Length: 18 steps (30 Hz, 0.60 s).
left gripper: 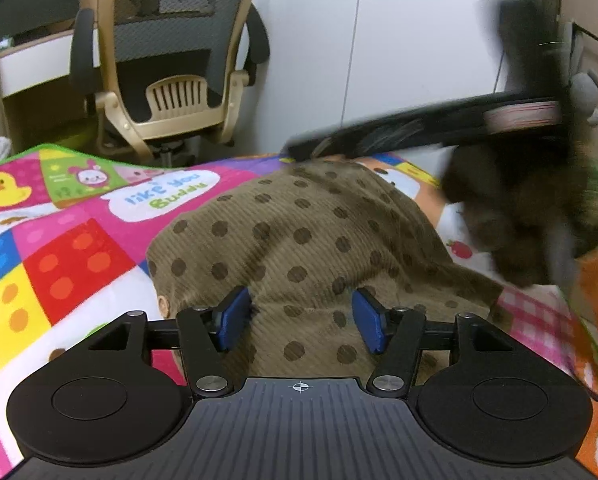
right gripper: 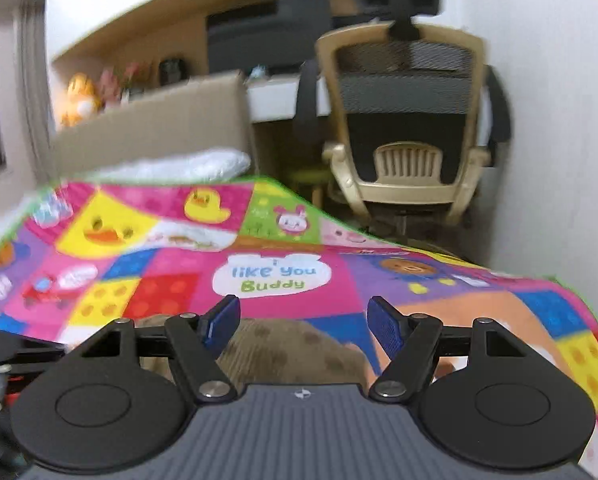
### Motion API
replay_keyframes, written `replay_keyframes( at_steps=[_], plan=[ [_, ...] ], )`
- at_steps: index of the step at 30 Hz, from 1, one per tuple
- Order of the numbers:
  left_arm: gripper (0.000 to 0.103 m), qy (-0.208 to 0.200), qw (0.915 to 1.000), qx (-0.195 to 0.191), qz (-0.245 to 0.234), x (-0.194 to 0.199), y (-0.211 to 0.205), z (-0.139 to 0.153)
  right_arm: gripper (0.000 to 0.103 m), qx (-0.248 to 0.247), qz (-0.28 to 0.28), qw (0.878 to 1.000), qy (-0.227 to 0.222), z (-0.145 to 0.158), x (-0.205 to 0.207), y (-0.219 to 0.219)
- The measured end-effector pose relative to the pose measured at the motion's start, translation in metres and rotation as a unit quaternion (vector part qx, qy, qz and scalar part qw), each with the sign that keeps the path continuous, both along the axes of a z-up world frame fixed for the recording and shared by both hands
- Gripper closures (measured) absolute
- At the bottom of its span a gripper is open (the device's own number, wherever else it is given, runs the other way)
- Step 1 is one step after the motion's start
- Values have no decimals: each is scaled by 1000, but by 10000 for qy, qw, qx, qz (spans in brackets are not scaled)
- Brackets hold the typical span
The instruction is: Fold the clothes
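A brown corduroy garment with dark polka dots [left gripper: 299, 240] lies bunched on a colourful cartoon play mat [left gripper: 59, 264]. My left gripper [left gripper: 302, 318] is open, its blue pads either side of the garment's near part, holding nothing. My right gripper [right gripper: 303, 326] is open and empty above the mat [right gripper: 159, 276]; the garment [right gripper: 295, 348] shows just below and behind its fingers. The right gripper also shows in the left wrist view as a blurred dark shape [left gripper: 511, 184] at the right, over the garment's far edge.
A beige mesh office chair [left gripper: 175, 64] stands beyond the mat by a white wall, also in the right wrist view [right gripper: 407, 120]. A cardboard box [right gripper: 151, 128] and a white bundle [right gripper: 179, 168] sit at the mat's far left. A desk with shelves is behind.
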State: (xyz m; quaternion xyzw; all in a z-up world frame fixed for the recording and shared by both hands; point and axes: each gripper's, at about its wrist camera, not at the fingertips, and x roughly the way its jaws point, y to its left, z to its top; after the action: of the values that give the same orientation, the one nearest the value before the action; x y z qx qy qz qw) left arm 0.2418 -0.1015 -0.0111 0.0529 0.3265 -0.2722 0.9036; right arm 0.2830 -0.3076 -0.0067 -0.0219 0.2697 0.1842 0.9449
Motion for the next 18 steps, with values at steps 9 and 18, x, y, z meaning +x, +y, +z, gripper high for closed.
replay_keyframes(
  at_steps=[9,18],
  plan=[
    [13,61,9988,-414,270,3,22,10,21,-309,-199,9988,328,-44,9,0],
    [12,-131,9933,-211,1131,39,28,17,20,-389,-406,9983,158,-43,-5,1]
  ],
)
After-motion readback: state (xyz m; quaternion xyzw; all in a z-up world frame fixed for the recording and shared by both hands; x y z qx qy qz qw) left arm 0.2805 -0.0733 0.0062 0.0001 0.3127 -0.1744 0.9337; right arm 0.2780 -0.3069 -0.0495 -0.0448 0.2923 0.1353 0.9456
